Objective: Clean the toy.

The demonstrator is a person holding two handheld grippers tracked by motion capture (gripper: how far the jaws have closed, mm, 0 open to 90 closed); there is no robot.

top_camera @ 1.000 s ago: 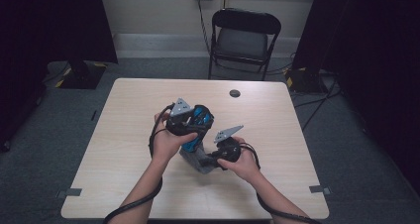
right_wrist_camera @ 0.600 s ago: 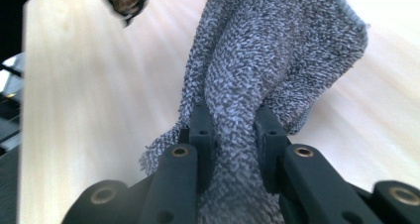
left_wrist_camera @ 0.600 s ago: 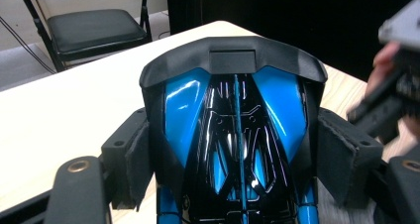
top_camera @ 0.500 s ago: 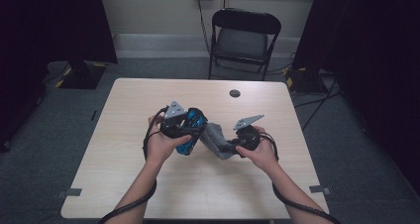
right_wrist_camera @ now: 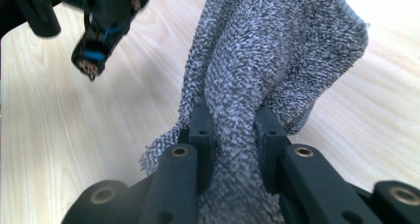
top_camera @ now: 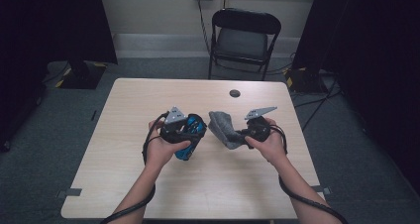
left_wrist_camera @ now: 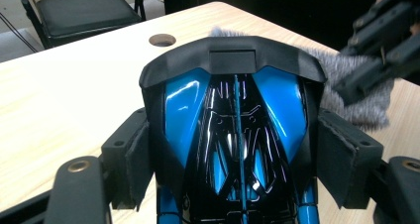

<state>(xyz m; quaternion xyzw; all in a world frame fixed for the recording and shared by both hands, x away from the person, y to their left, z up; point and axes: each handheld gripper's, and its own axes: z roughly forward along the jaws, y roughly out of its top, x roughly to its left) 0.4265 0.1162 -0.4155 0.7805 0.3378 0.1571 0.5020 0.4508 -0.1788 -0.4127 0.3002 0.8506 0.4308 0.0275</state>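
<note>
A glossy blue and black shell [left_wrist_camera: 233, 135] is seen clamped between the black left tongs [left_wrist_camera: 233, 149]. A speckled grey terry cloth [right_wrist_camera: 267, 60], flecked white and dark, is pinched by the black right tongs [right_wrist_camera: 233, 135]. The bench [top_camera: 148, 100] is shown in pale wood grain. A black folding chair [top_camera: 242, 35] is seen on grey carpet [top_camera: 49, 149].

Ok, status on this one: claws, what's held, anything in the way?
Left claw shut on blue-and-black glossy object. Right claw shut on grey cloth, held apart beside it. Nothing between them; table bare but for a small hole.
</note>
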